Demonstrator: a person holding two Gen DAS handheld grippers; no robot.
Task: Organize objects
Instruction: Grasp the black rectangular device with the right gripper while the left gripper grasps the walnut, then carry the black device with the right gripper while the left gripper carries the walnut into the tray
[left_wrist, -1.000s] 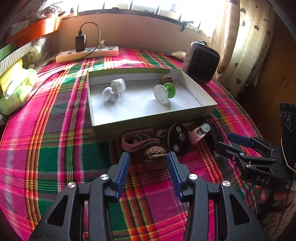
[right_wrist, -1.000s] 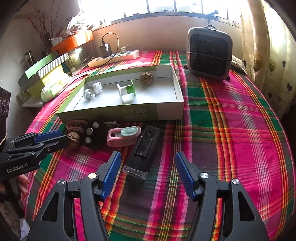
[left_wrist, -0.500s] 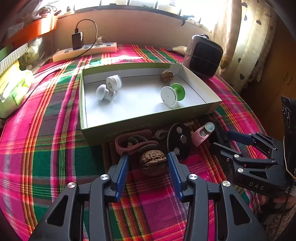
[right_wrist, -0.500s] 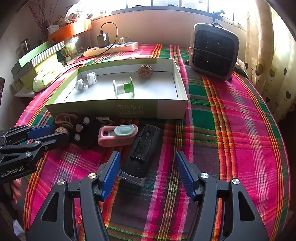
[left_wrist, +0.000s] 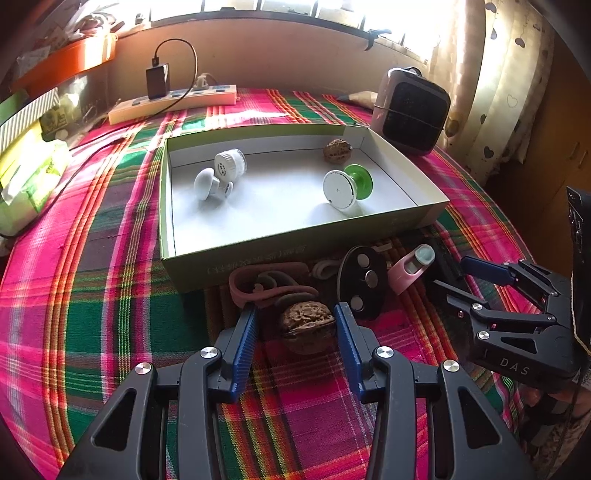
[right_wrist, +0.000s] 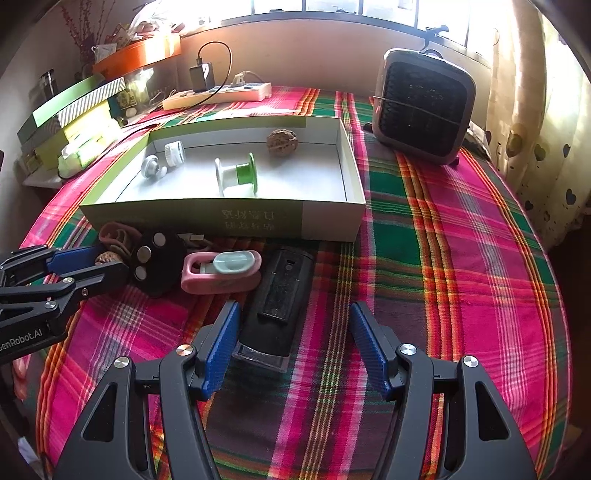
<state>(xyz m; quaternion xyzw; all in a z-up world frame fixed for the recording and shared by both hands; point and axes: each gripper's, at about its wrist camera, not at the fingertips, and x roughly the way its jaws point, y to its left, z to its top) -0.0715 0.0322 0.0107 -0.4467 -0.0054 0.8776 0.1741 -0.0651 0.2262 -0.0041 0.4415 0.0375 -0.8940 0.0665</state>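
My left hand-held gripper (left_wrist: 295, 334) is released, its pads flanking but not yet pinching one walnut (left_wrist: 306, 320) lying dead ahead on the desk (left_wrist: 92, 295), just before the box (left_wrist: 295, 236). My right hand-held gripper (right_wrist: 291, 345) is released too, the black case (right_wrist: 279, 295) between its jaws, its long axis running away from me. A second walnut (left_wrist: 337, 149), one green spool (left_wrist: 347, 184) and two white knobs already lie in the box.

a small heater (right_wrist: 424, 110) stands near the power strip (right_wrist: 218, 95) (charger plugged in) by the window.
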